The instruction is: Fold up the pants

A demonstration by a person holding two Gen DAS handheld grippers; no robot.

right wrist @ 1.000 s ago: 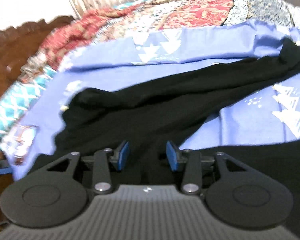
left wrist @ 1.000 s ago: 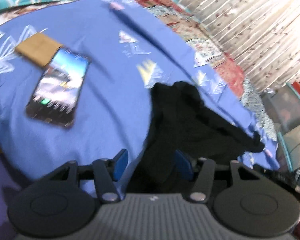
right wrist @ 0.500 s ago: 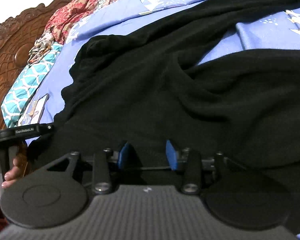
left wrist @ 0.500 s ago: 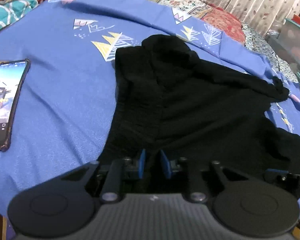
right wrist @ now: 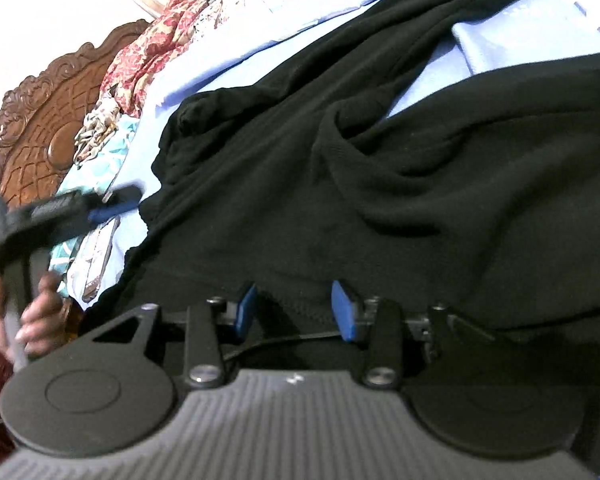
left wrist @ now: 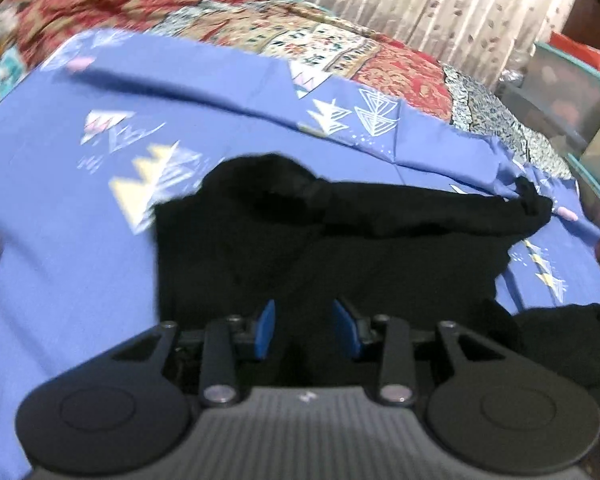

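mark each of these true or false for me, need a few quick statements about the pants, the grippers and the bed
1. The pants are black. True.
2. The left gripper is clamped shut on the fabric. False: its jaws stand open, with black cloth between and below them.
3. The pants lie on a blue sheet printed with triangles. True.
4. The right gripper is open. True: its blue pads are apart, close over the cloth.
5. The pants are already folded into a neat square. False: they lie rumpled, one leg stretched across the sheet.
6. The headboard is plain white metal. False: it is carved brown wood.
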